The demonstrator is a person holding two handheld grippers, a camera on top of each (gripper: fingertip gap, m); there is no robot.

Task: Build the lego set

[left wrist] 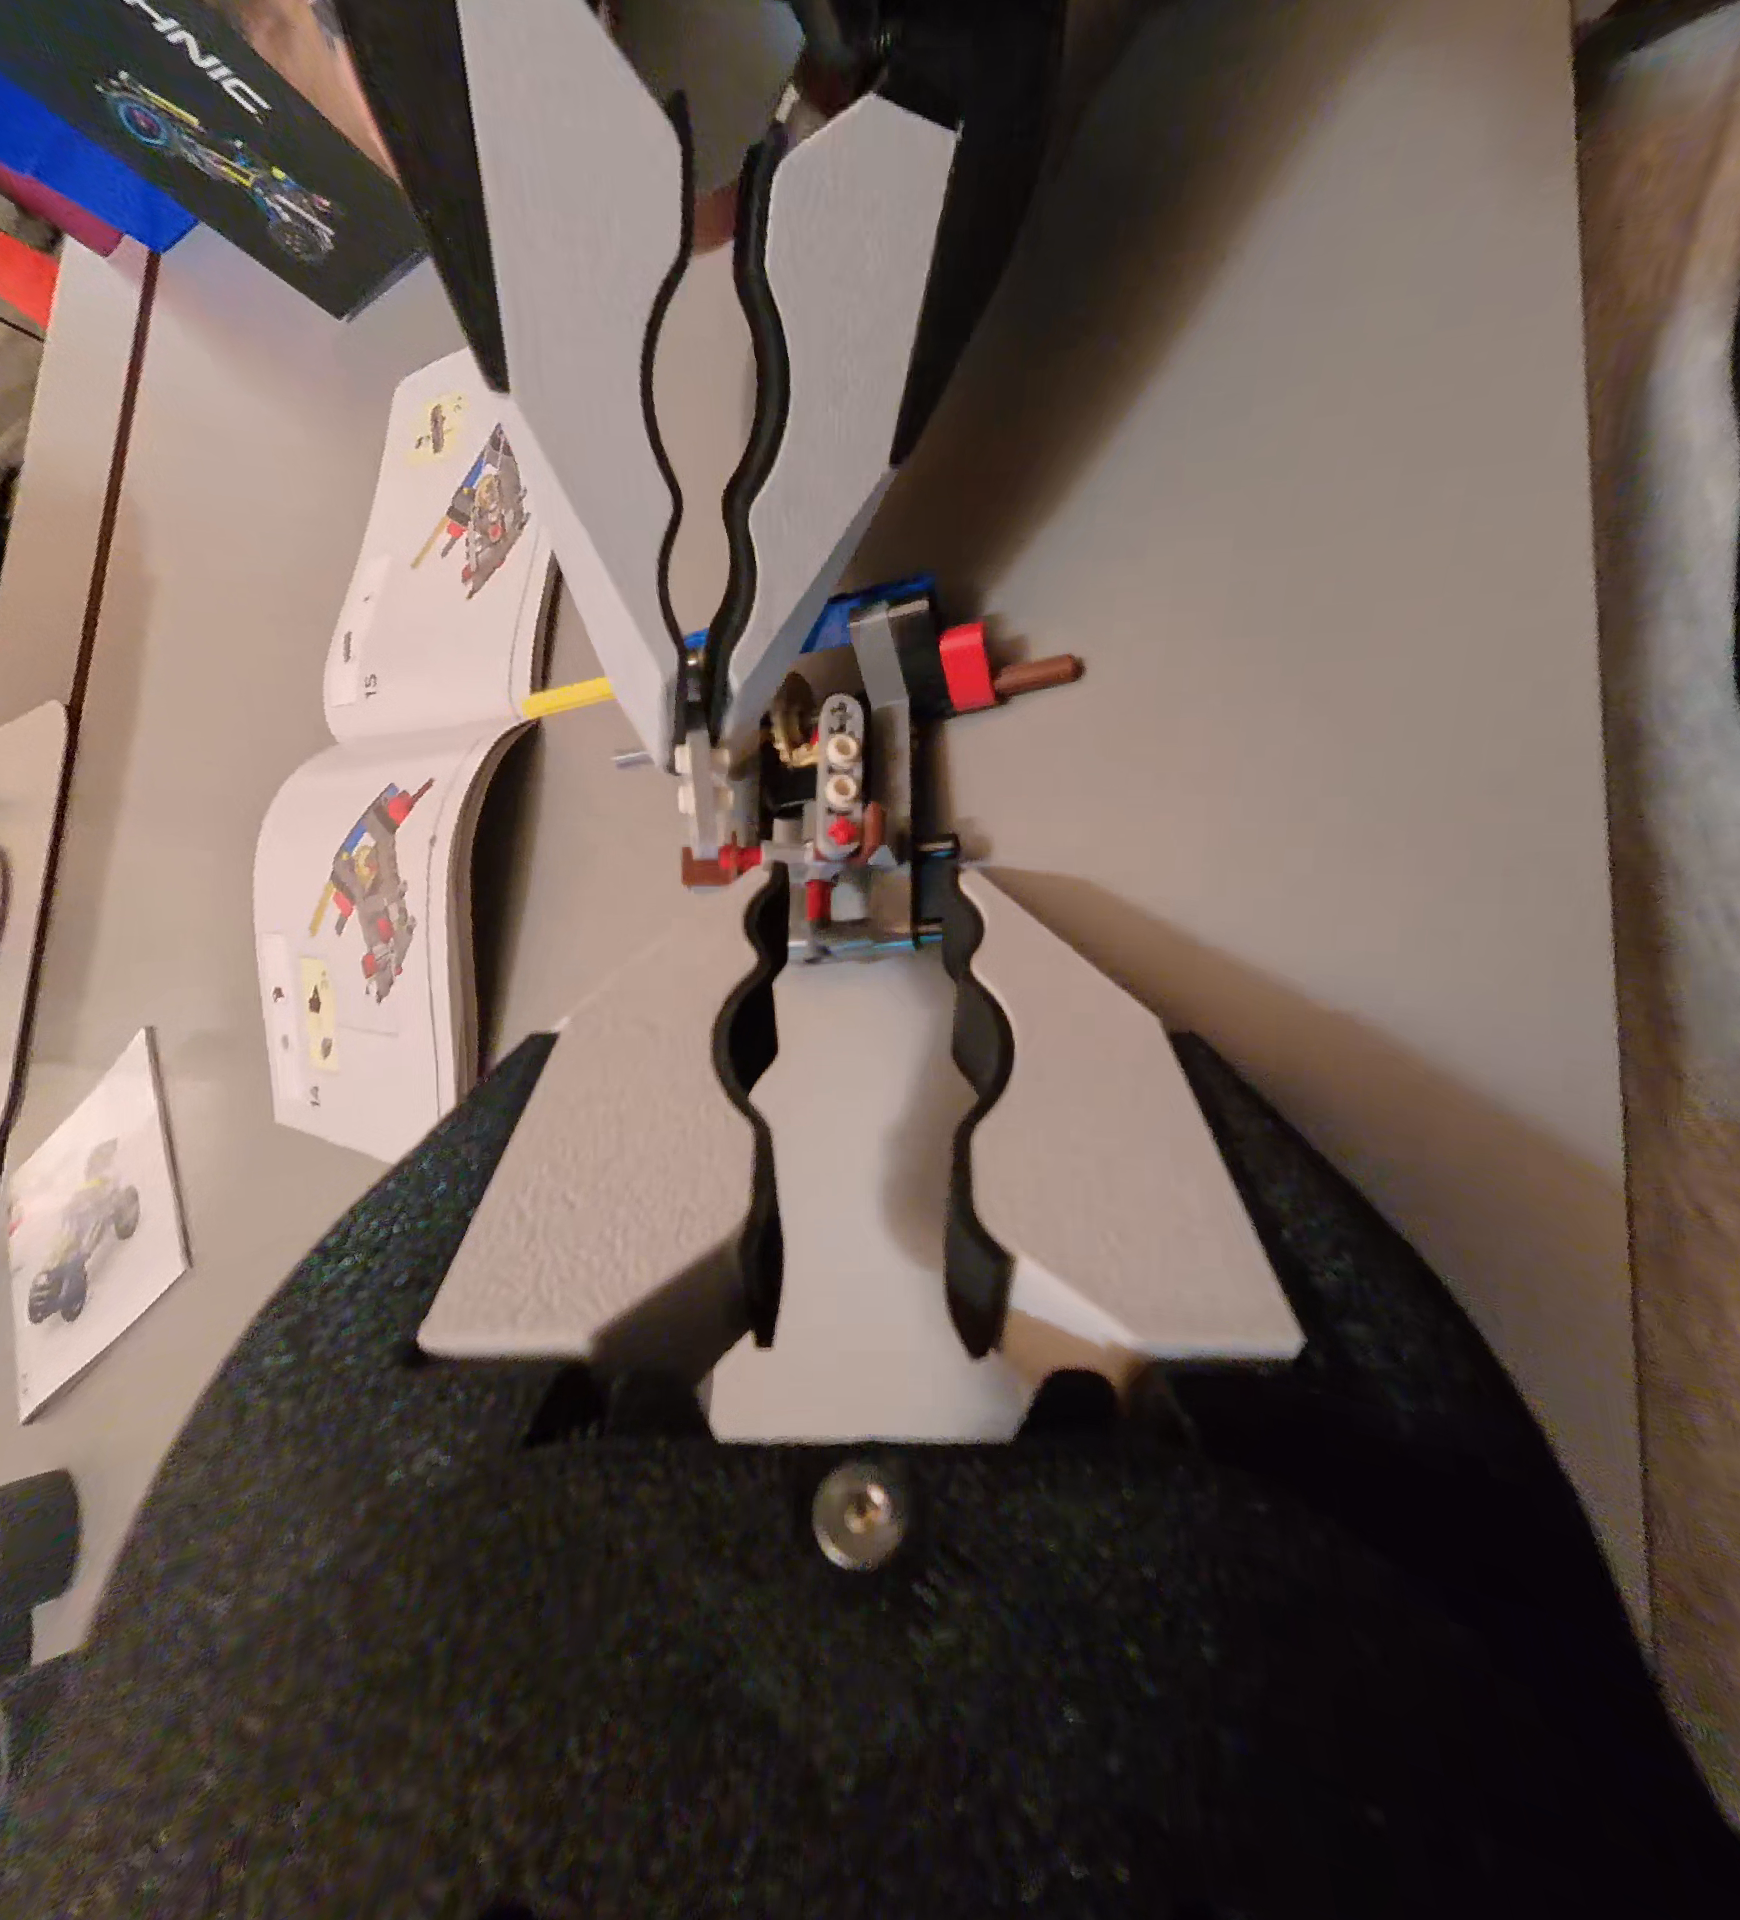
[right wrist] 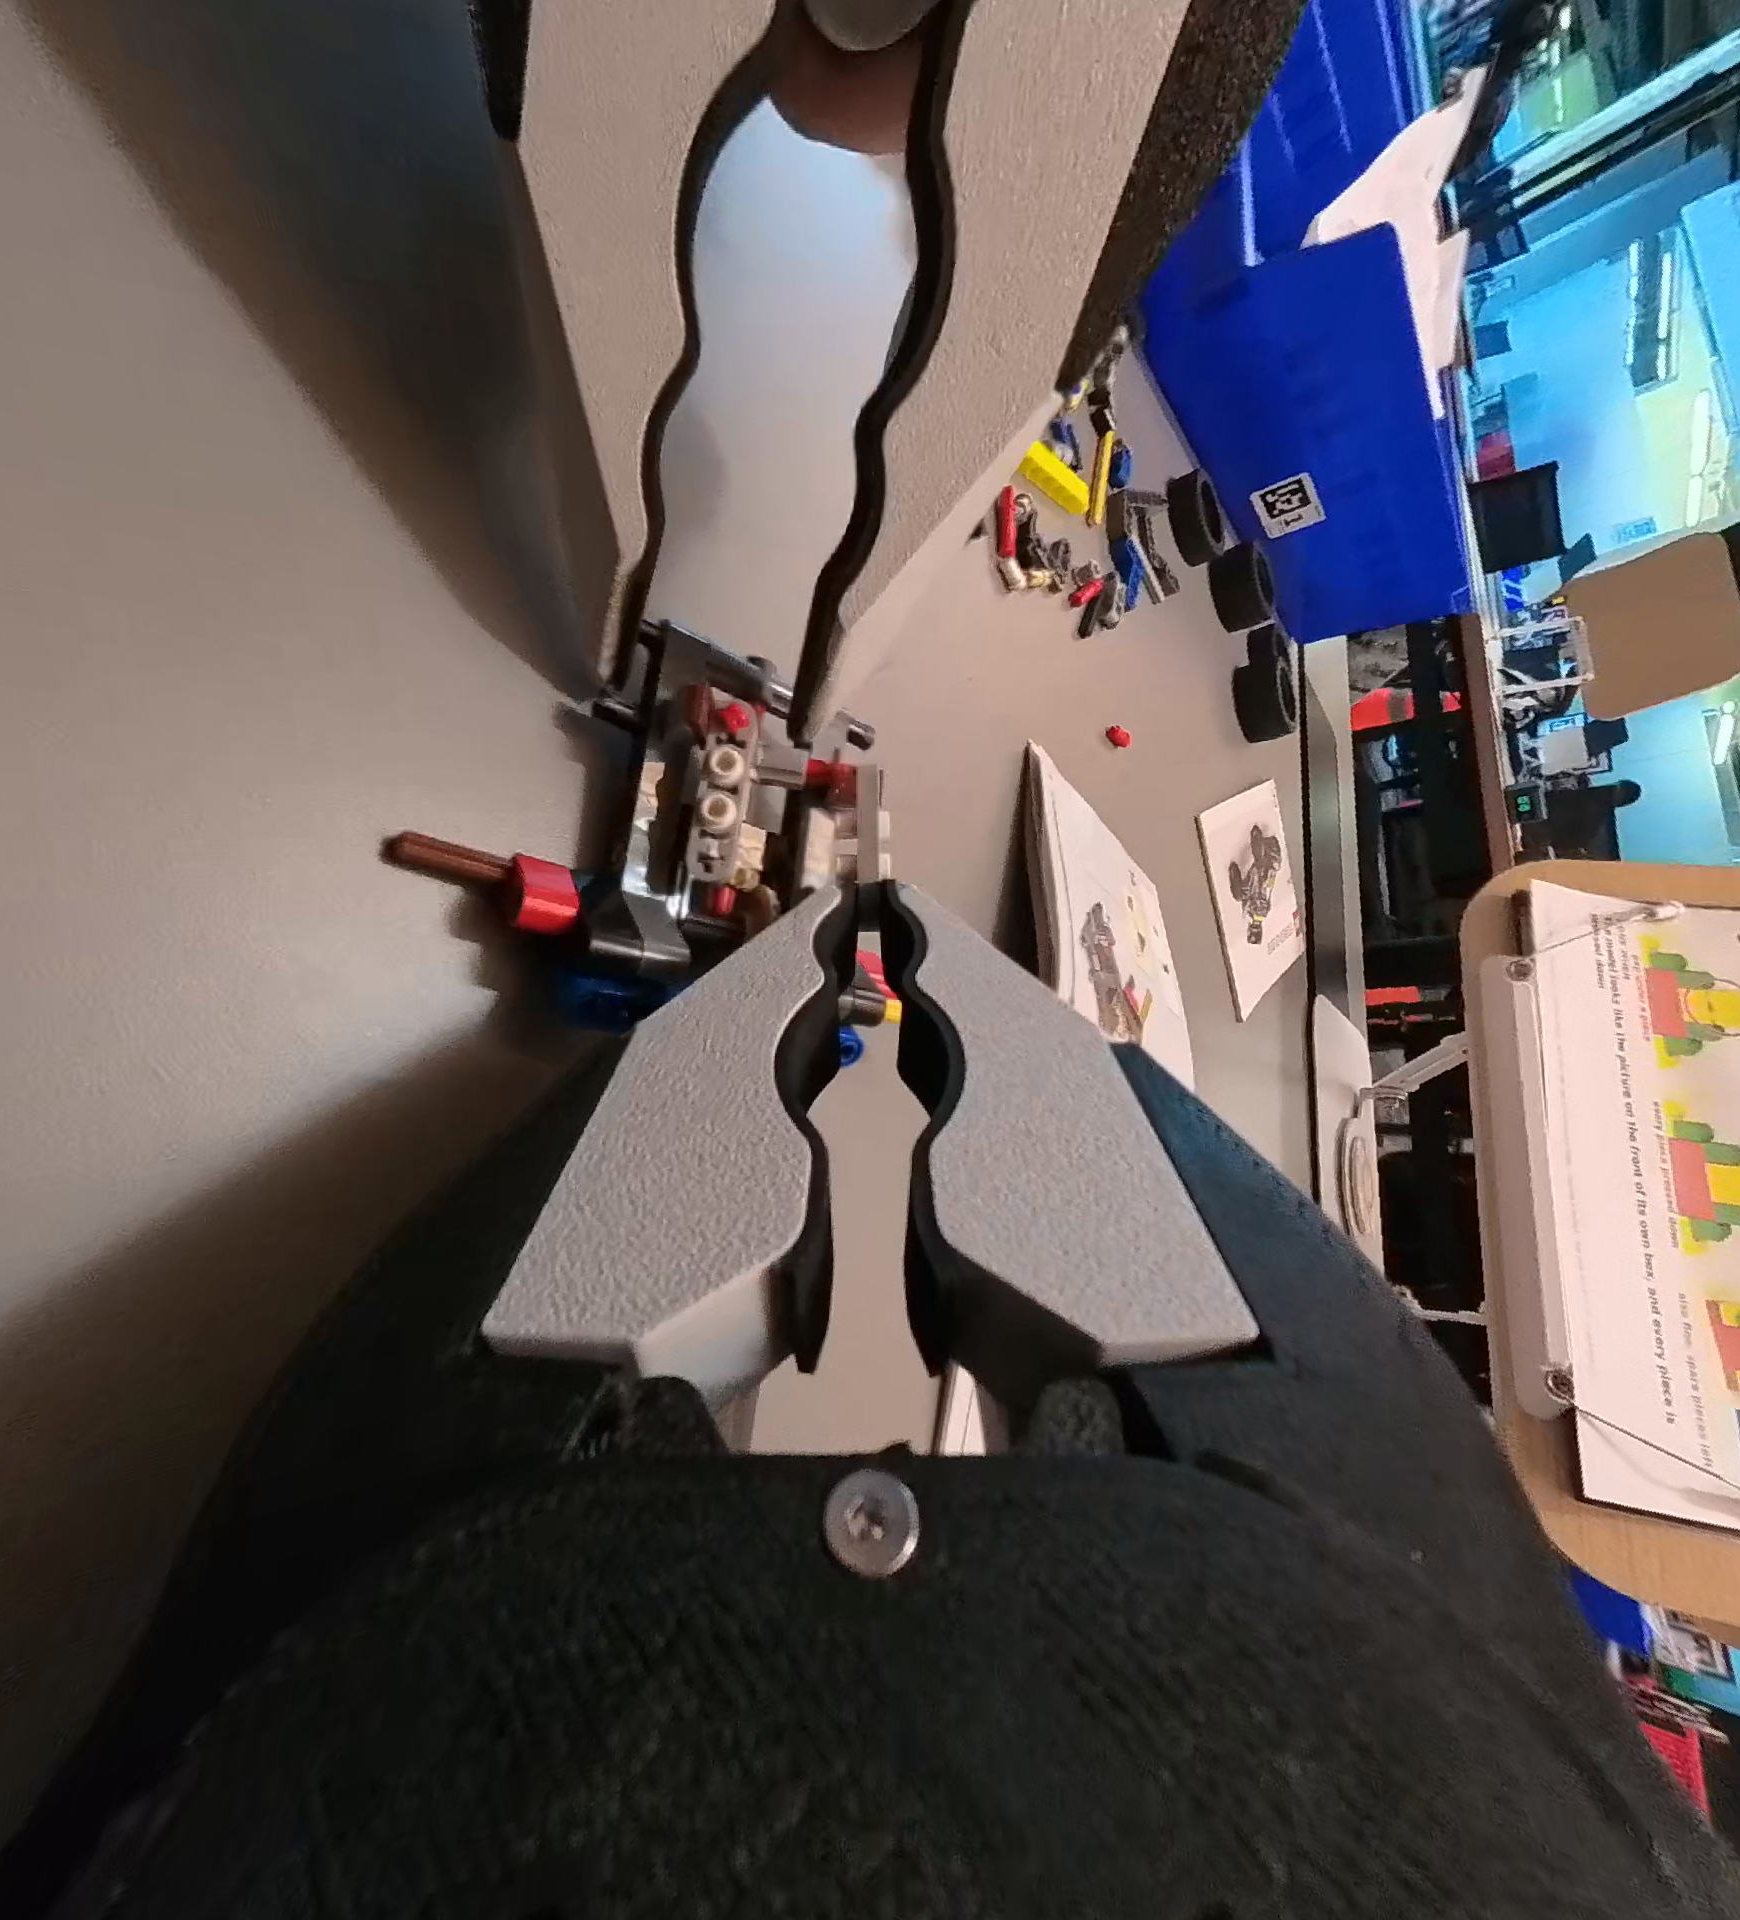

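Note:
A partly built lego chassis (left wrist: pixel 845 790), grey and black with red pins, is held above the table. It also shows in the right wrist view (right wrist: pixel 720 800). My left gripper (left wrist: pixel 861 883) is shut on its near end, one finger on each side. My right gripper (right wrist: pixel 871 899) is shut on a thin grey piece (right wrist: pixel 871 831) at the side of the chassis. The right gripper comes in from the top of the left wrist view (left wrist: pixel 705 717), with the grey piece (left wrist: pixel 705 800) at its tips. A brown axle (left wrist: pixel 1037 670) with a red bush sticks out of the chassis.
An open instruction booklet (left wrist: pixel 398 831) and a small leaflet (left wrist: pixel 97 1216) lie on the table to the left. A lego box (left wrist: pixel 170 125) stands behind them. Loose parts (right wrist: pixel 1084 540), black tyres (right wrist: pixel 1240 582), a blue bin (right wrist: pixel 1313 416) and a picture card (right wrist: pixel 1676 1195) are nearby. The grippers' ends are close to 4 centimetres from one another. The left tips stand about 4 centimetres off the brown axle (left wrist: pixel 1037 670). My right wrist view (right wrist: pixel 450 858) looks at it from another angle.

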